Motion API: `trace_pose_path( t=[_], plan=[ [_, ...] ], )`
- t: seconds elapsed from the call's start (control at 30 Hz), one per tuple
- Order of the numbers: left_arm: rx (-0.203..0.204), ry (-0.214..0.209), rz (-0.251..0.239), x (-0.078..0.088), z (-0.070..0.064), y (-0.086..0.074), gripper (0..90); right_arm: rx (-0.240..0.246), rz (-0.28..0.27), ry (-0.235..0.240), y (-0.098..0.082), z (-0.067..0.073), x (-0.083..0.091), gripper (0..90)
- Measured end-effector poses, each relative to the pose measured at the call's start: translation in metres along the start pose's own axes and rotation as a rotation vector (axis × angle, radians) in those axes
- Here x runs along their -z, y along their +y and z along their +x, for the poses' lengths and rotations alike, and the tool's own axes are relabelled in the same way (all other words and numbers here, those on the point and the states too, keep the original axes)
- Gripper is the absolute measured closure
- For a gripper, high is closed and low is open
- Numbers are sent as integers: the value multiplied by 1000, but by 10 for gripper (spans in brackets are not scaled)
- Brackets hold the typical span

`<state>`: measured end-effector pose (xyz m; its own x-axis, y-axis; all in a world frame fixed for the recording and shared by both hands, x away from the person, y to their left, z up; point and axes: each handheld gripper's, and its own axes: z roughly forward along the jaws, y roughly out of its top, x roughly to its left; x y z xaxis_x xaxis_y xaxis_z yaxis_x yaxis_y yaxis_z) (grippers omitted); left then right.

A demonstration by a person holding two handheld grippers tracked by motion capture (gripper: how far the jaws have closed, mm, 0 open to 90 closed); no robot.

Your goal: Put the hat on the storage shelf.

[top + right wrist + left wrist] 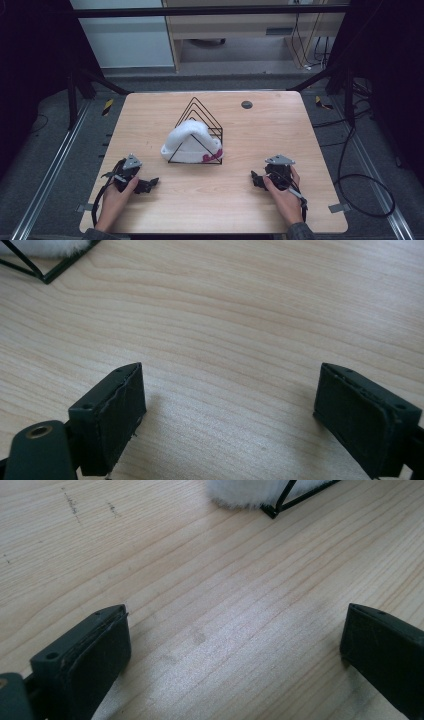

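A light wooden table [280, 135] with rounded corners. Near its middle stands a black wire rack [199, 131] of nested triangles, with a white fluffy hat [190, 142] draped over it and resting on the tabletop. A small dark round disc [246, 104] sits toward the far edge.

Hat: I see a white fluffy hat [189, 140] with pink lettering, draped over the rack.
Rack: black wire triangular rack [202, 114], upright, mid-tabletop.

left gripper [150, 183] in left hand [116, 198]: jaws wide apart | right gripper [256, 180] in right hand [283, 196]: jaws wide apart
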<state>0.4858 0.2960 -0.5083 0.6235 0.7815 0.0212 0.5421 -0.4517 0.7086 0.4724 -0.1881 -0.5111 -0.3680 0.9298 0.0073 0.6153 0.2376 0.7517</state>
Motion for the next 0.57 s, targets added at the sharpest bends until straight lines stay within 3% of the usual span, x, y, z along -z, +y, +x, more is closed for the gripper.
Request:
trace_pose_path(
  t=[0.3,0.47,0.57],
  plan=[
    [0,0,0,0,0,0,0,-4,13,-14,1,2,-2,108],
    [0,0,0,0,0,0,0,-37,11,-58,0,8,-2,106],
    [0,-1,0,0,0,0,0,-40,12,-61,0,8,-2,105]
  ],
)
